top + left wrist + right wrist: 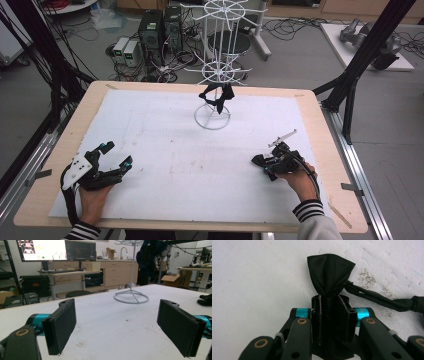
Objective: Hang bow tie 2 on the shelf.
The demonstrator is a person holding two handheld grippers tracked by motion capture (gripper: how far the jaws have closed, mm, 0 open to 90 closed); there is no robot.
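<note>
One wooden surface fills the middle of the high view, under one white sheet. One white wire rack stands at upper centre, with one dark cloth hanging on it. At lower left, the left gripper rests with jaws wide apart, holding nothing. At lower right, the right gripper is clamped on one black fabric piece, which lies on the sheet.

No readable text anywhere; monitor content too blurred, cardboard box marking too small to tell.
</note>
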